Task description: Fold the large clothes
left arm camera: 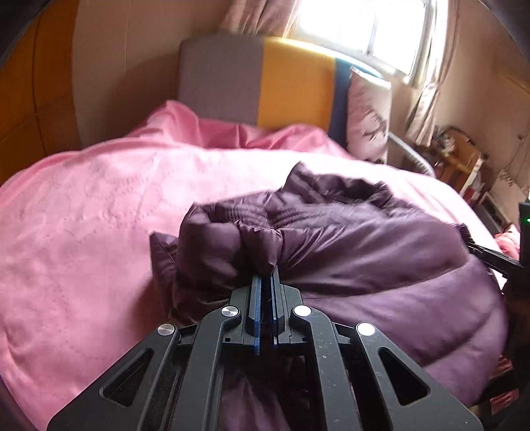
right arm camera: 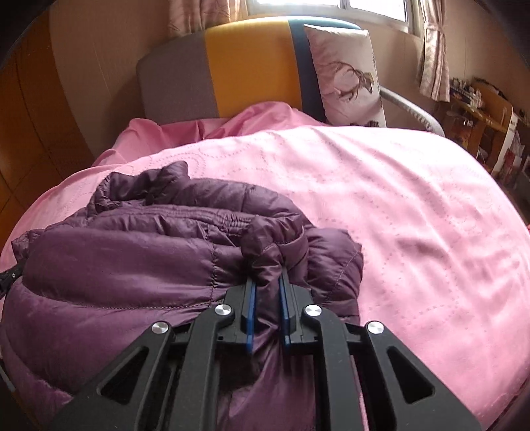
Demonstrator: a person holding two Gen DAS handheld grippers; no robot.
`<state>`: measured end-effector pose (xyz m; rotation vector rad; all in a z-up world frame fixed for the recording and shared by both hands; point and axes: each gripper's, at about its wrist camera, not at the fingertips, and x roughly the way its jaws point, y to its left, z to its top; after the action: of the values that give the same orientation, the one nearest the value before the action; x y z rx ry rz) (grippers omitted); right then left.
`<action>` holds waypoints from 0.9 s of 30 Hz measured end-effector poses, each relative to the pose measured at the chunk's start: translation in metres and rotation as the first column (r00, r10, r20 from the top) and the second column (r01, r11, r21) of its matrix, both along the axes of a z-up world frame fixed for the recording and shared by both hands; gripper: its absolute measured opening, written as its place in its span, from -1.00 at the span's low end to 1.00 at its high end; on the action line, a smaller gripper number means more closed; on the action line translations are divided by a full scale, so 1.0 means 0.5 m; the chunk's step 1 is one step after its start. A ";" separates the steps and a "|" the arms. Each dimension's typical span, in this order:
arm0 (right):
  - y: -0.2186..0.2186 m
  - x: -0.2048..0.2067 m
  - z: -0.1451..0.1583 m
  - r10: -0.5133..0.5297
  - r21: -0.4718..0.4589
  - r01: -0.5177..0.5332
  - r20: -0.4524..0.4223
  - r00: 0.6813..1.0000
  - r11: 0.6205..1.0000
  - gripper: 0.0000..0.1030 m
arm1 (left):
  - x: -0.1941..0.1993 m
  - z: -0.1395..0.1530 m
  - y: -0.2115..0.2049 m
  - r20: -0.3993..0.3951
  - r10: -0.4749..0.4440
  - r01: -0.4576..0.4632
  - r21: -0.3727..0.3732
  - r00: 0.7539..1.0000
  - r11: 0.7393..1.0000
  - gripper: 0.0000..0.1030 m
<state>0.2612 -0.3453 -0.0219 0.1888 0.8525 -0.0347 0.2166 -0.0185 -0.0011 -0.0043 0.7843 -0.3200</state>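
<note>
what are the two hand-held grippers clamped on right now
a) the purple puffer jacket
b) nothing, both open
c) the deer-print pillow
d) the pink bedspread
a: the left hand-held gripper and the right hand-held gripper each pinch a bunched fold of the purple puffer jacket lying on the pink bedspread.

Bedroom, daylit. Wide bed (right arm camera: 414, 205) under a pink quilted cover (left arm camera: 82, 215), stitched in dotted loops, rumpled toward the head end. Padded headboard (right arm camera: 245, 66) in three upright panels: grey, mustard yellow, dark blue. Pale pillow (right arm camera: 347, 76) with a deer print, propped upright against the blue panel. Window (left arm camera: 364, 26) above and behind the headboard, glaring white, framed by patterned pinkish curtains (right arm camera: 434, 49). Beige wall (left arm camera: 126, 59) left of the headboard, orange-brown wood panelling (left arm camera: 26, 109) further left. Cluttered wooden shelf unit (right arm camera: 487, 112) on the right, by the far side of the bed. Grey curved rail (right arm camera: 414, 109) just beside the pillow.
</note>
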 end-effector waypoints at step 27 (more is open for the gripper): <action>0.028 -0.064 0.099 0.117 -0.121 -0.108 0.067 0.991 0.987 -0.82 | -0.044 0.058 0.064 0.042 -0.024 0.025 -0.017 0.999 1.000 -0.92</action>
<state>0.2294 -0.3313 0.0275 0.0311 0.7833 0.0283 0.1944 0.0135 0.0276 -0.0042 0.7401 -0.3495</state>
